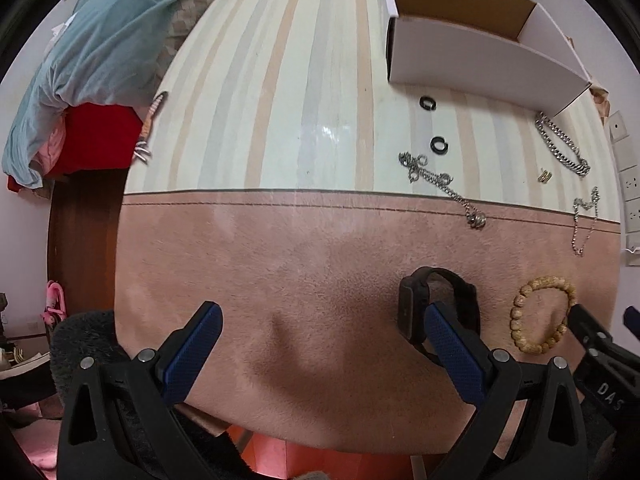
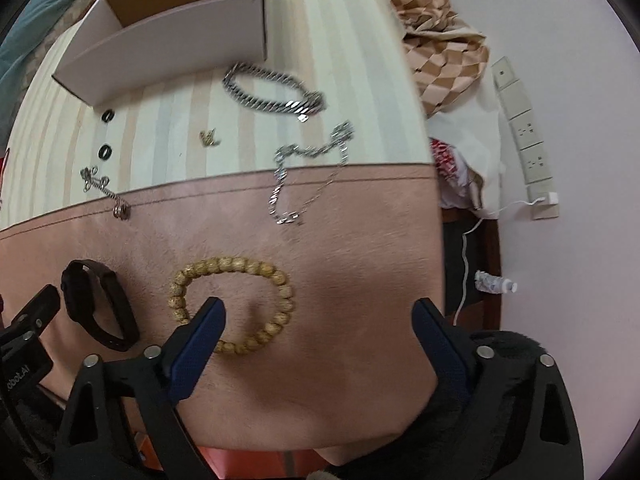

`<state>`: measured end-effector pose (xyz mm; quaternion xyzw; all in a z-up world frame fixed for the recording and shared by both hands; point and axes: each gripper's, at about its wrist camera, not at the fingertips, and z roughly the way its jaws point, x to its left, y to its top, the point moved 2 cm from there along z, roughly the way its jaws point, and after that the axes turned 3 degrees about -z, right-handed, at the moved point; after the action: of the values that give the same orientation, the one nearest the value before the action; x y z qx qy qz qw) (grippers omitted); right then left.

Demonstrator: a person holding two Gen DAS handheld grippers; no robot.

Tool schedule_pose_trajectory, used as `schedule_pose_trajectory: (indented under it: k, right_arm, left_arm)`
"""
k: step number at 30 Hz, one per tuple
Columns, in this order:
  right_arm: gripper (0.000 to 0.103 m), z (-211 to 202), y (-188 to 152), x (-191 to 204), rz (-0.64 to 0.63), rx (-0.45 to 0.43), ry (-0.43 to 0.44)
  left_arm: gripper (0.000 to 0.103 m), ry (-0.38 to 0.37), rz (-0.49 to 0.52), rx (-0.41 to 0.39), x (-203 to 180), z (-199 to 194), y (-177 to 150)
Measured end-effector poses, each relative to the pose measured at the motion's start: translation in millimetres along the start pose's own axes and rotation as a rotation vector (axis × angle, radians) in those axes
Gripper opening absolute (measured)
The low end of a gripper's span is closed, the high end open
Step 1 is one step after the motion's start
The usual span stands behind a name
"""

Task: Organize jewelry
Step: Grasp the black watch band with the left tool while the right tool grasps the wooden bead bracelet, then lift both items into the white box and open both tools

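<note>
Wooden bead bracelet (image 2: 234,304) round, matte; both tools, left (image 1: 320,336) and right (image 2: 320,320), spread wide, holding nothing.

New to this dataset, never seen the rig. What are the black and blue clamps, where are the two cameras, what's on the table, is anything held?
There is no robot. A person carries a hand-held gripper in each hand, and each has a fisheye camera looking forward along its two blue-padded fingers.

The left view shows the left hand-held gripper, the right view the right hand-held gripper. Both are open and hold nothing.

On the table lie a black watch, a wooden bead bracelet, a thick silver chain, a thin silver chain, a third chain with rings, two black rings and a small gold piece. An open white box stands at the far side, with nothing visible inside.
</note>
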<state>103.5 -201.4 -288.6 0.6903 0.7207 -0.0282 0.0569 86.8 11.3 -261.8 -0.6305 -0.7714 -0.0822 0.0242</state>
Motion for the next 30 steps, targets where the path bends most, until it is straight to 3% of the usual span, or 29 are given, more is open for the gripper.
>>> schedule_pose_trajectory:
  k: [6,8,10,11,12,18,20,22,24,27,30]
  right_arm:
    - [0.067,17.8,-0.6,8.1,0.010,0.037,0.051]
    - [0.050,21.7,-0.7,6.7,0.022,0.030,0.091]
    - [0.040,21.5,-1.9,5.0,0.028,0.017,0.107]
    - [0.018,21.1,-2.0,3.9,0.026,0.006,0.103]
    - [0.010,22.3,-2.5,1.3,0.033,0.006,0.109]
    - [0.010,20.2,-9.5,-21.9,0.093,0.000,0.143]
    - [0.010,22.5,-11.0,-26.8,0.102,0.004,0.153]
    - [0.010,25.6,-10.6,-26.1,0.100,0.020,0.164]
    - [0.010,27.0,-12.3,-26.6,0.105,0.025,0.163]
    - [0.011,31.4,-9.2,-28.3,0.101,0.027,0.149]
    - [0.011,30.7,-7.8,-23.2,0.091,0.028,0.127]
  left_arm:
    - [0.103,-0.013,0.012,0.014,-1.8,5.4,-4.1]
    - [0.103,-0.019,0.009,0.018,-0.5,4.8,-6.3]
    - [0.103,-0.036,0.004,0.025,0.6,1.9,-7.5]
    - [0.103,-0.047,0.002,0.027,-0.3,0.4,-8.4]
    - [0.103,-0.067,-0.002,0.029,1.0,-0.7,-10.2]
    - [0.100,-0.276,-0.088,0.096,8.4,8.4,-20.1]
    - [0.081,-0.299,-0.074,0.106,3.7,14.7,-22.1]
    - [0.049,-0.310,-0.043,0.122,-2.7,20.6,-24.9]
    - [0.028,-0.305,-0.018,0.110,-5.1,25.1,-22.5]
    - [0.013,-0.283,0.036,0.049,-6.3,22.5,-23.0]
    - [0.010,-0.250,0.083,0.005,-7.4,20.8,-22.0]
